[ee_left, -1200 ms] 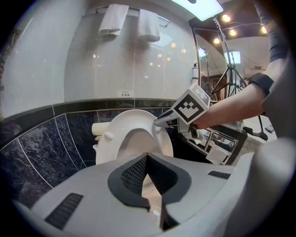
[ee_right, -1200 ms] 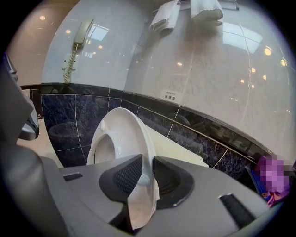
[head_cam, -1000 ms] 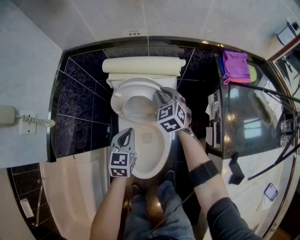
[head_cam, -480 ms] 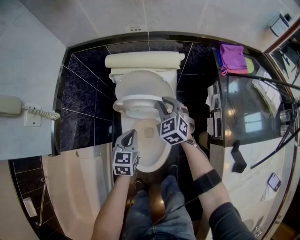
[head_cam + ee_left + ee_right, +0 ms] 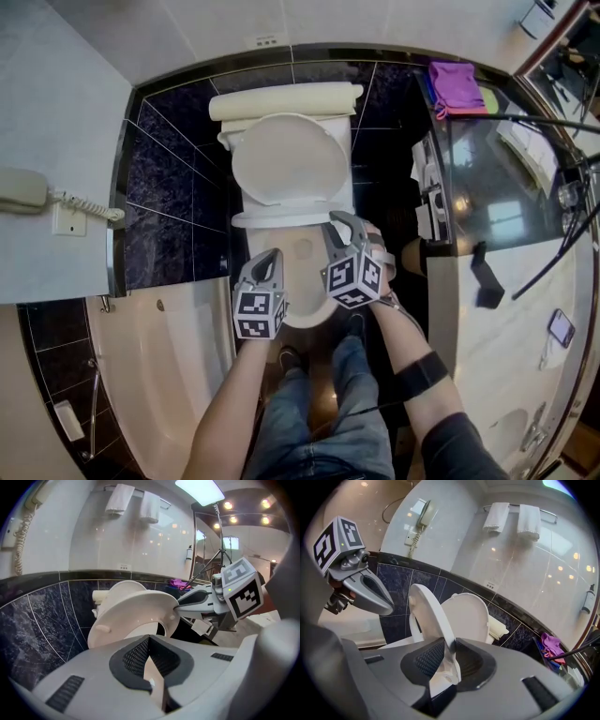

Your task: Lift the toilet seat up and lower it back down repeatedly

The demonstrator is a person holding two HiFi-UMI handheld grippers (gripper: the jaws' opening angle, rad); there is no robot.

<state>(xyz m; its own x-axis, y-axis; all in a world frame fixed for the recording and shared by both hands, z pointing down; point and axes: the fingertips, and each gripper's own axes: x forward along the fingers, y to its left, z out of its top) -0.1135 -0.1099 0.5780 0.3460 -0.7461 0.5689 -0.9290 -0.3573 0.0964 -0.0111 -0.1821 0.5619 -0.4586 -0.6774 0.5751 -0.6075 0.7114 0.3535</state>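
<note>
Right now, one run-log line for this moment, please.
toilet seat: half raised | lid: up | right hand-held gripper: clamps seat rim | left hand-held gripper: shut, empty

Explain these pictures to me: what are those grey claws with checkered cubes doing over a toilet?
A person holds a grey two-jaw gripper in each hand; the patterned cubes belong to them. One picture comes from a head camera looking down; the others come from cameras on each gripper. Below is a white ceramic toilet bowl with its lid up. The right gripper is clamped on the partly raised white plastic seat ring. The left gripper hovers beside it, jaws together, holding nothing. A purple cloth lies off to the right.
</note>
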